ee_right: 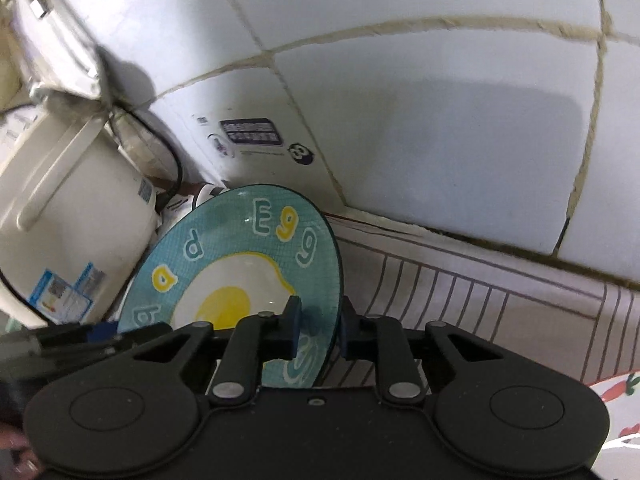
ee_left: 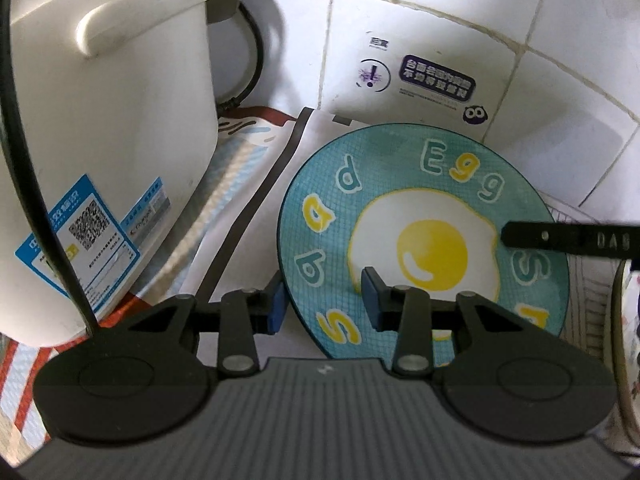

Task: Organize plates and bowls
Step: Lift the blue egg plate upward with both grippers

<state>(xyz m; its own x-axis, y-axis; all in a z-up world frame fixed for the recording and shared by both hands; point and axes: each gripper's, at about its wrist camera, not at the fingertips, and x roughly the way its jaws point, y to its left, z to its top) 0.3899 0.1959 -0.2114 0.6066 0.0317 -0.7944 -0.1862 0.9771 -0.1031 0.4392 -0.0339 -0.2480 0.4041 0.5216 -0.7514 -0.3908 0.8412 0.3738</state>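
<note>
The left gripper (ee_left: 324, 304), black with blue pads, filled the bottom of its own view, its jaws partly closed astride the near left edge of a round teal plate printed with a fried egg and coloured letters (ee_left: 424, 236). One pad lay on the plate's face and the other sat just outside the rim; whether both pressed on it could not be told. The right gripper (ee_right: 320, 330) had its jaws drawn close on the plate's (ee_right: 240, 268) right edge, one pad on the printed face and the other behind the rim, clamping it. In the left wrist view a finger of the right gripper (ee_left: 568, 238) reached in across the plate's right side.

The plate stood tilted, its far edge raised towards the white tiled wall (ee_right: 420, 100). Beneath it lay a patterned mat with dark lines (ee_right: 460, 304). Just left of the plate stood a cream plastic rice cooker with blue labels (ee_left: 112, 152), with a black cord (ee_left: 256, 56) behind it. A white card with purple print (ee_left: 424, 80) leaned against the wall behind the plate.
</note>
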